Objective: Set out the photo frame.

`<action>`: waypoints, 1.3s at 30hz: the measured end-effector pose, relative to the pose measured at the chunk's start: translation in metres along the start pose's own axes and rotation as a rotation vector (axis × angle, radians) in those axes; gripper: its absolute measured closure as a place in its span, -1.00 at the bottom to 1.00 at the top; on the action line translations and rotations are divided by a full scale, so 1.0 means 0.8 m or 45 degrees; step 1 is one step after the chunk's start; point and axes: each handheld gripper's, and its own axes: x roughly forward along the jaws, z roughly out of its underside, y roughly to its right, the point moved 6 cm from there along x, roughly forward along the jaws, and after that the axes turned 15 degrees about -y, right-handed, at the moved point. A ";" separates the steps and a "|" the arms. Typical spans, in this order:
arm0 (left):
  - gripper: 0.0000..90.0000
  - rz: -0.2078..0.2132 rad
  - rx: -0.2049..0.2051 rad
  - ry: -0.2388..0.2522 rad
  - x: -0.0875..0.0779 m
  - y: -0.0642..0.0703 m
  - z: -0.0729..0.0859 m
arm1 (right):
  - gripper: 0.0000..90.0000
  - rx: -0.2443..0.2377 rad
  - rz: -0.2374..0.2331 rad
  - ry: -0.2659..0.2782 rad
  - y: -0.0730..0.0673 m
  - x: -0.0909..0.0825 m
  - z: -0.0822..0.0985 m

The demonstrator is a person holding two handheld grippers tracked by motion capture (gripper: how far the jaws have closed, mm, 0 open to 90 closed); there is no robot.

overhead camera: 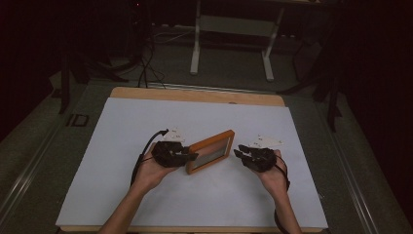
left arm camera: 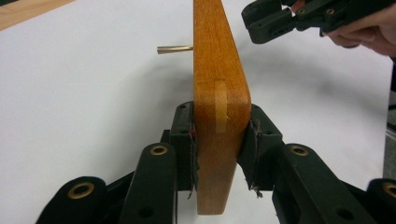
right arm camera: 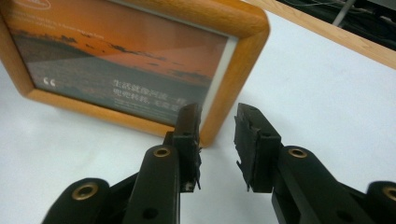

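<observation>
Nearest the person, two forearms are coming in from six o'clock, one black two-jaw gripper in each hand. The left gripper (overhead camera: 192, 156) is clamping its jaws on the edge of the one orange wooden picture frame (overhead camera: 210, 151), pads pressing both faces, as the left gripper view is showing (left arm camera: 219, 135); the frame is standing tilted on its long edge near the middle of the white bench sheet (overhead camera: 146, 117), at three o'clock of that gripper. The right gripper (overhead camera: 238, 152) is hovering just beside the frame's far corner, at its three o'clock, jaws partly apart and gripping nothing (right arm camera: 217, 140). A thin brass rod (left arm camera: 174, 48), probably the stand, is poking out behind the frame. To set it up well, I judge the left grip should be staying firm and level while the right jaws are approaching the corner squarely, avoiding the glass. Beyond, at twelve o'clock, one white-legged stand (overhead camera: 231, 41) is waiting on the floor.
</observation>
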 end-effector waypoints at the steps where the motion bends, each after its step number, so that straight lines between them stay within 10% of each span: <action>1: 0.55 0.002 0.009 -0.005 -0.003 -0.002 0.001 | 0.54 -0.008 -0.004 -0.004 -0.001 -0.001 -0.001; 12: 0.55 -0.009 0.196 -0.150 -0.040 -0.007 0.001 | 0.50 -0.073 -0.038 -0.027 -0.009 -0.010 -0.013; 21: 0.55 0.037 0.246 -0.192 -0.073 -0.017 -0.007 | 0.29 -0.129 -0.111 -0.034 -0.024 -0.010 -0.026; 39: 0.54 0.070 0.307 -0.082 -0.080 -0.014 -0.027 | -0.12 -0.323 -0.224 0.027 -0.066 -0.012 -0.076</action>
